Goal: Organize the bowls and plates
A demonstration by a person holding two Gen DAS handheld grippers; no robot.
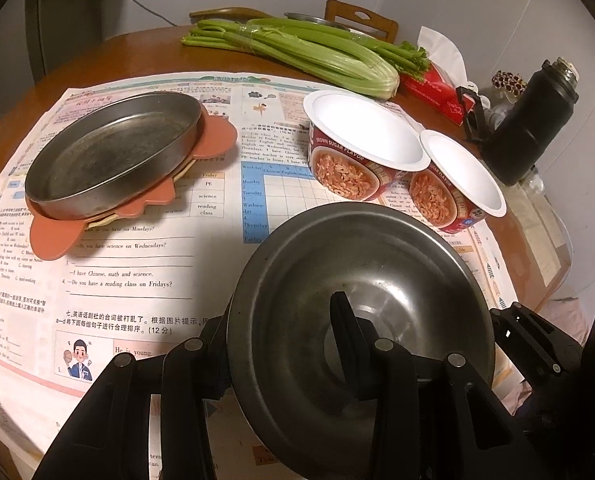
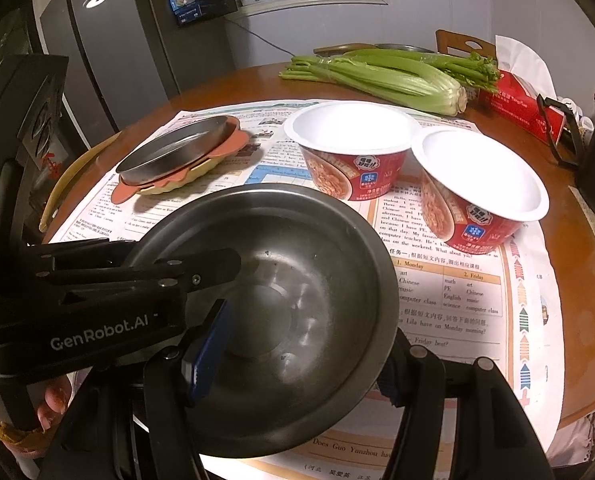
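Round wooden table [image 2: 569, 240] under spread newspaper [image 1: 145, 264], both claws pinching one steel bowl [image 2: 289, 320].
Left gripper [image 1: 281, 344] and right gripper [image 2: 297, 360] each clamp the bowl's rim at the near edge. Two empty paper bowls [image 2: 353, 136] stand touching beyond; one steel plate [image 1: 109, 152] sits left on mats, bare paper between.

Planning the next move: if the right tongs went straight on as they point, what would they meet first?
The right tongs are already clamped on the steel bowl. Beyond it, probably the nearer red paper bowl; depth is uncertain.
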